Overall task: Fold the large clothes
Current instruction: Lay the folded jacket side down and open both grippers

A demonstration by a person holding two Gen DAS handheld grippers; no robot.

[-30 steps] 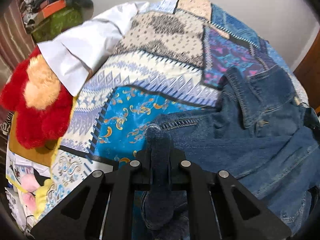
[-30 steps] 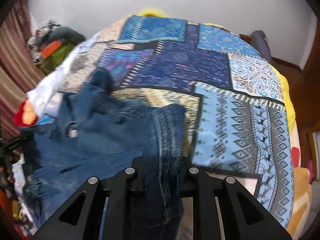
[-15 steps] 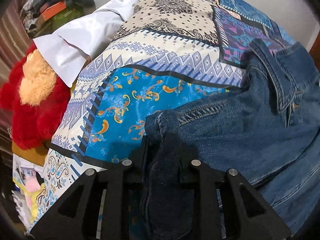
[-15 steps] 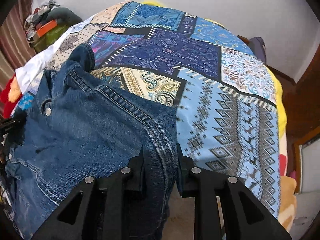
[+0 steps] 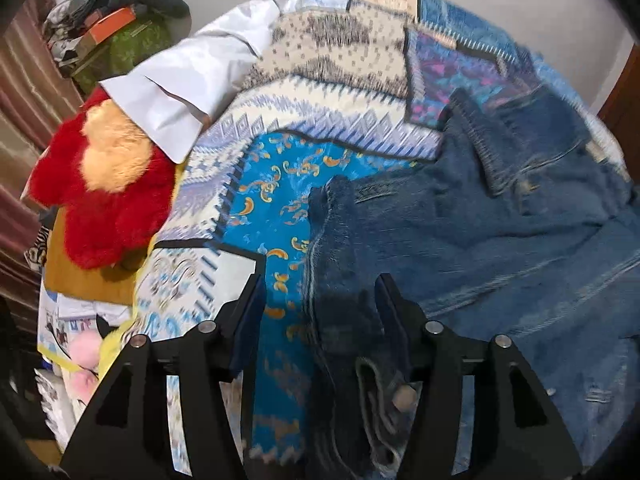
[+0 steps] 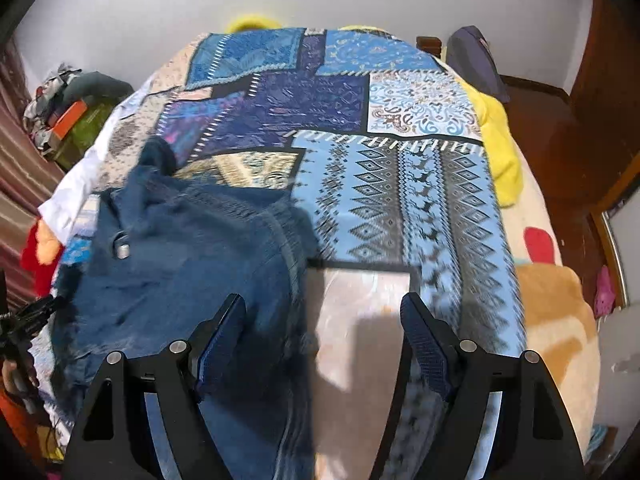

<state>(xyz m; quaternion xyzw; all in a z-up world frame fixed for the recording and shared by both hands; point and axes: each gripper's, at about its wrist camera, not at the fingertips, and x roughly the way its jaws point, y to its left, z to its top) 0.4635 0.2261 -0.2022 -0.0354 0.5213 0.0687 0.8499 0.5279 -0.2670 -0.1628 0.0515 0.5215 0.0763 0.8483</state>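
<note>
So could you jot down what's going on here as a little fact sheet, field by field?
garment: denim jacket, lying on the bed, partly bunched
surface: patchwork bedspread
left hand-held gripper: open, jaws apart, jacket edge lying loose between them
right hand-held gripper: open, holding nothing, jacket edge below its left finger
beside the bed: red plush toy, white cloth
image quality: motion blur in both views
</note>
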